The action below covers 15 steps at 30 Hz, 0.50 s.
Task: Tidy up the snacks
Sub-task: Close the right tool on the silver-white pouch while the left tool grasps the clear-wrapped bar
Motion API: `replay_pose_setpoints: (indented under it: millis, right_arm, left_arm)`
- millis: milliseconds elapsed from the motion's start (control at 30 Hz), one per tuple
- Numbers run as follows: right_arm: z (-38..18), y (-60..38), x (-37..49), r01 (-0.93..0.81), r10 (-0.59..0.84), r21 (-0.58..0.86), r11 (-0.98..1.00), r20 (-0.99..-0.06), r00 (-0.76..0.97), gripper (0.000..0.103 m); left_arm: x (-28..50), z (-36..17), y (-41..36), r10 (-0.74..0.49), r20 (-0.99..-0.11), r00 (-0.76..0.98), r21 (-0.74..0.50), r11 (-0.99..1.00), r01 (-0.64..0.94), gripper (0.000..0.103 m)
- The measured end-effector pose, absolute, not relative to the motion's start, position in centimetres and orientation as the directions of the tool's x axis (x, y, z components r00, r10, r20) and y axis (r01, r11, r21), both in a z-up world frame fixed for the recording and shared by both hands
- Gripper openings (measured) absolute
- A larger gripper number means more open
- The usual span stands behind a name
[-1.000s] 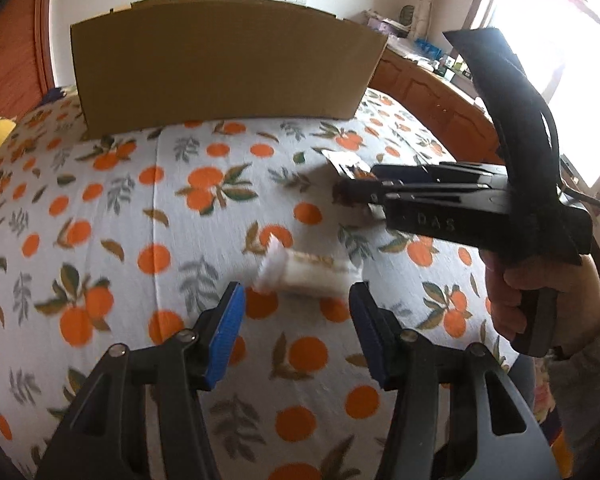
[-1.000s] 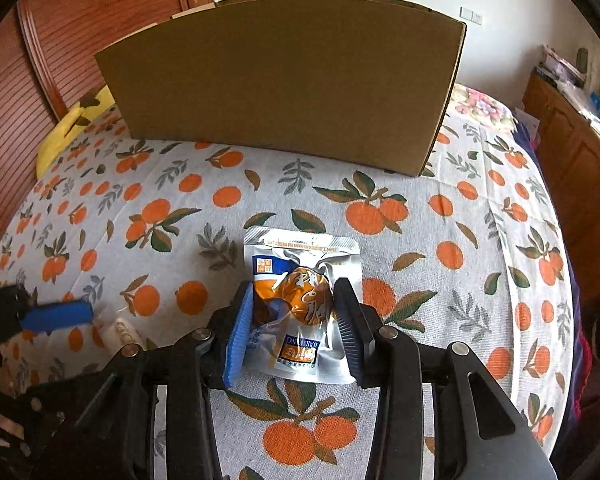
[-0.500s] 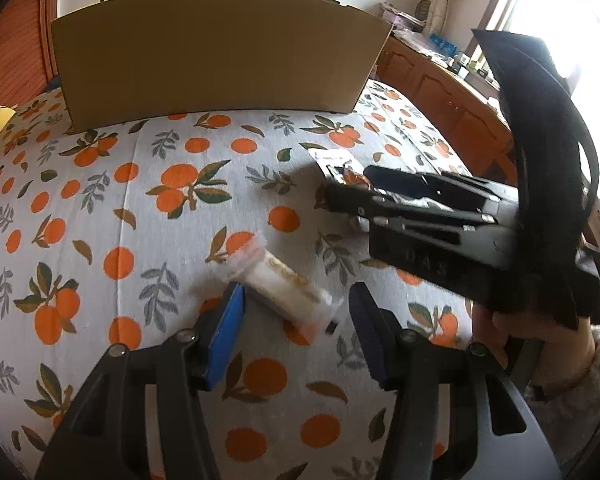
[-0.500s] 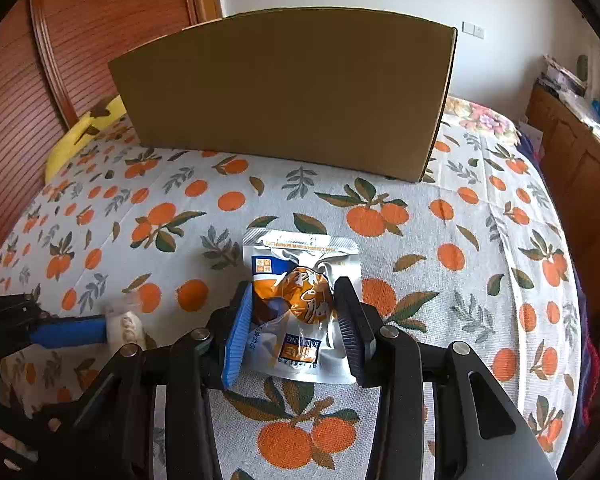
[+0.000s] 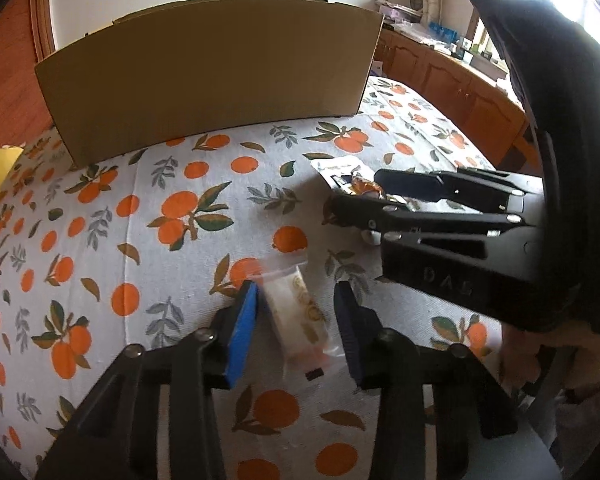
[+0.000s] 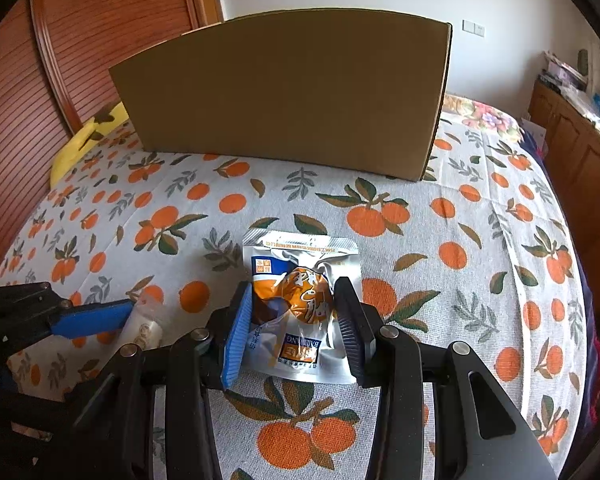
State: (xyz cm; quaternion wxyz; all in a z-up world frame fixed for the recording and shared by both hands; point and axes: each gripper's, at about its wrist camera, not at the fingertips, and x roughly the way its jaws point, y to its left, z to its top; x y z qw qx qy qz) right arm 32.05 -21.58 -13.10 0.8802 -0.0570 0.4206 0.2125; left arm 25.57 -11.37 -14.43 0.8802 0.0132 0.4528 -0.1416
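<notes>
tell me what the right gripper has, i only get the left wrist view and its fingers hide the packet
observer: The right gripper is shut on a silver foil packet with an orange print, one pad pressed against each side of it.
operator: is it off the bed yet
observer: No, the far end of the packet lies flat on the orange-print bedspread, short of the cardboard box.
</notes>
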Motion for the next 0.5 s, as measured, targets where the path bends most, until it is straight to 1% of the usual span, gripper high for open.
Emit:
replay_pose_setpoints:
  millis: [200,267,300,333,433,467,500]
  right_arm:
    - [-13.1,-21.6,32.0,-0.422,0.32,0.07,0.904,-0.765,0.558,0.04]
    - [-13.1,-21.4,32.0,-0.422,0.313,0.06,0.905,-0.767,0.561,0.04]
    - [-13.1,-21.3,32.0,-0.422,0.306,0.051,0.905,-0.767,0.564,0.04]
    - [-13.1,-21.3,32.0,-0.422,0.304,0.047,0.905,-0.767,0.565,0.04]
    - [-13.0,-21.3,32.2,-0.424,0.302,0.046,0.905,-0.77,0.562,0.04]
    - [-12.9,-21.3,32.1,-0.425,0.305,0.05,0.904,-0.771,0.559,0.043]
    - [-12.8,-21.2,32.1,-0.427,0.306,0.048,0.903,-0.769,0.561,0.047]
  left_arm:
    - [24.9,-14.5,-10.9,-0.216,-0.808,0.549,-0.077,0.961,0.265,0.038]
    - [24.6,-14.4,-10.6,-0.213,-0.807,0.551,-0.07,0.961,0.269,0.036]
    - [24.5,-14.4,-10.6,-0.214,-0.806,0.552,-0.072,0.961,0.268,0.024]
    - [24.3,-14.4,-10.4,-0.214,-0.805,0.554,-0.07,0.961,0.268,0.02]
    - [23.9,-14.4,-10.0,-0.22,-0.801,0.556,-0.067,0.957,0.281,0.019]
    - [23.7,-14.3,-9.9,-0.222,-0.801,0.556,-0.069,0.957,0.282,0.019]
    - [23.5,-14.3,-9.7,-0.226,-0.802,0.553,-0.074,0.956,0.283,0.019]
